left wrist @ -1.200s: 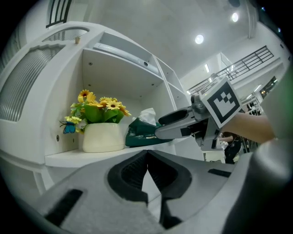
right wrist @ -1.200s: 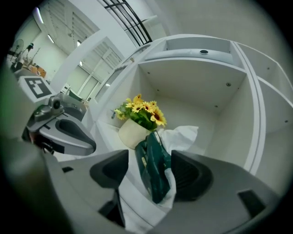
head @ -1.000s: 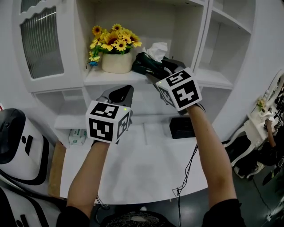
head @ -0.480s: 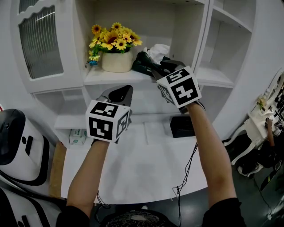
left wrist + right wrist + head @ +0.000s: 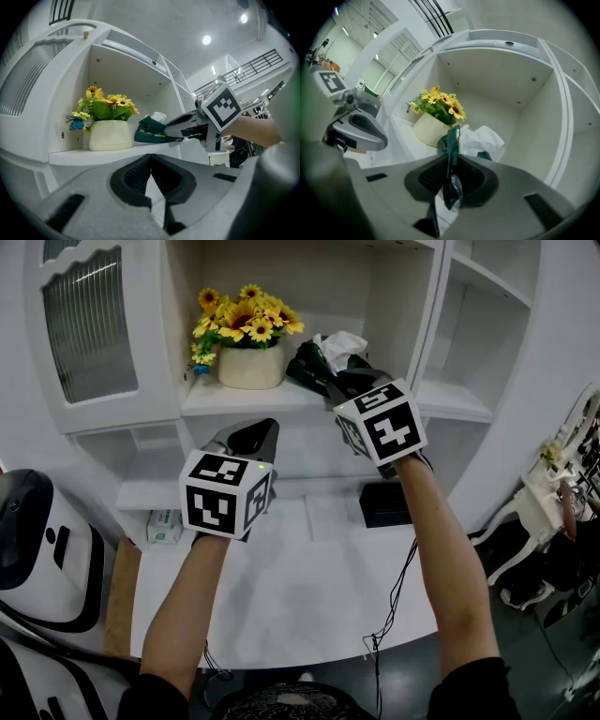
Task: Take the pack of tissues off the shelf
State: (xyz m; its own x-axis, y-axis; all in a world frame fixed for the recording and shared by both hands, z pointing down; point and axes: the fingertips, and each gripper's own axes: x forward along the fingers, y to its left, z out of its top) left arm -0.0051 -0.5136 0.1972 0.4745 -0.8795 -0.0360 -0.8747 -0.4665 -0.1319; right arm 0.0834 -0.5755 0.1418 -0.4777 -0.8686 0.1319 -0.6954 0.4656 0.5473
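My left gripper (image 5: 251, 433) hangs below the shelf edge, jaws pressed together with nothing between them. Farther out, my right gripper (image 5: 328, 382) reaches onto the shelf (image 5: 225, 401). Its jaws have just been closing and now pinch the near edge of the pack of tissues (image 5: 309, 364). The pack is a soft dark-green plastic wrapper, crumpled where I grip it, with a white tissue (image 5: 339, 341) puffing out of its top. It lies on the shelf, just right of a cream pot (image 5: 249, 369) of sunflowers (image 5: 246, 315) in the head view.
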